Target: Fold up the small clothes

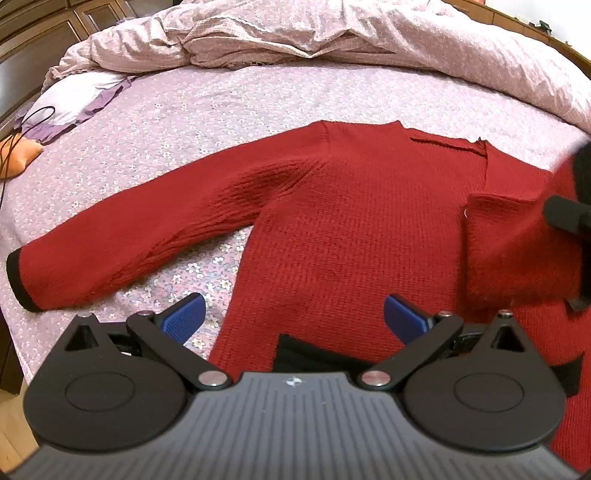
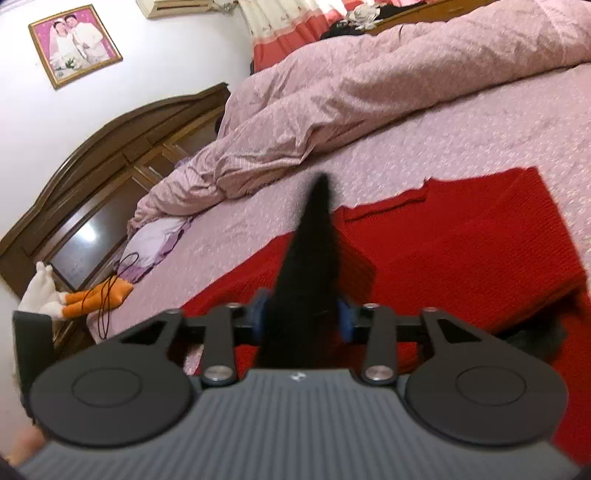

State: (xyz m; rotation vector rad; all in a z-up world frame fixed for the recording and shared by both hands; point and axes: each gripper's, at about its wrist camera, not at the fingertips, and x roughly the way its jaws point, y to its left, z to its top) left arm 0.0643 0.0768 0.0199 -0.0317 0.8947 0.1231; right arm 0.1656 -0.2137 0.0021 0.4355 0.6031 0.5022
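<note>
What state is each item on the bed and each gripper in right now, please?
red sweater: spread out, one sleeve folded across the body, other outstretched.
black cuff: between right gripper's pads.
left gripper: open, empty.
right gripper: around the cuff.
duvet: rumpled.

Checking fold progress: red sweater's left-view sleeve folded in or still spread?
Spread. The sleeve of the red sweater lies straight out across the bedsheet, black cuff at its end.

Red sweater (image 1: 351, 221) — coarse ribbed knit (matt) — on quilted cotton bedspread (image 1: 184, 122).
</note>
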